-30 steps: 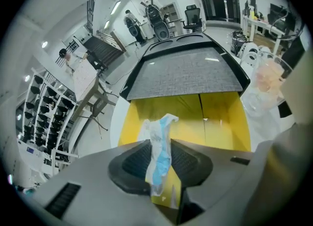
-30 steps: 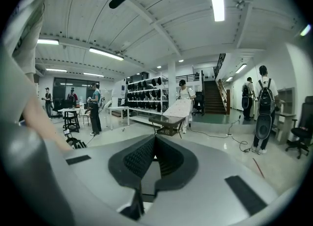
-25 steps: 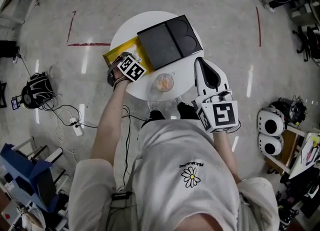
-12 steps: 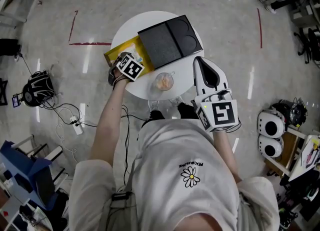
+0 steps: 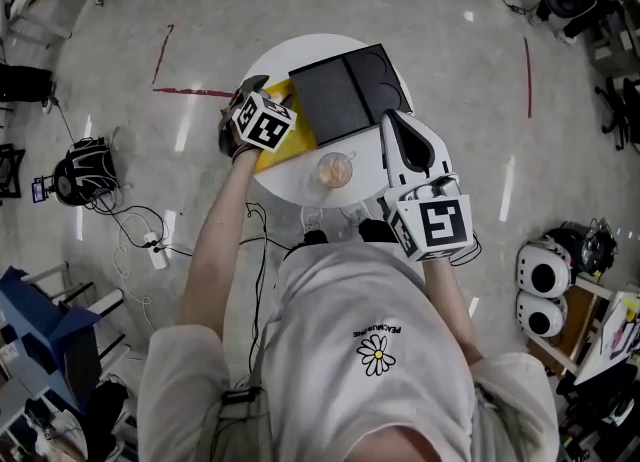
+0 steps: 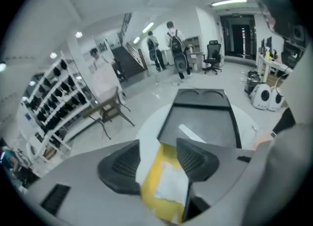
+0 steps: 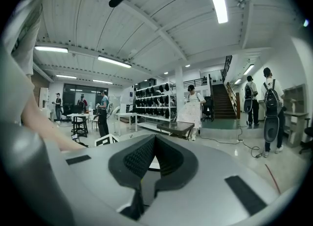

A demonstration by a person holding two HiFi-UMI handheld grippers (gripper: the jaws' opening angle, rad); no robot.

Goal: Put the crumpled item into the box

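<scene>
Round white table (image 5: 290, 185) carries the crumpled item (image 5: 332, 168) just left of the right tongs (image 7: 153, 145), pressed together and empty; left tongs (image 6: 159, 157) are closing around a yellow packet (image 6: 164, 183).

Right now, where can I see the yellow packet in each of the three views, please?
Head view: the yellow packet lies upper centre, just left of the black box.
Left gripper view: bottom centre, between the closing jaws of the left gripper.
Right gripper view: not in it.
Shared landmark: the black box, right behind the packet in both views that show it.
</scene>
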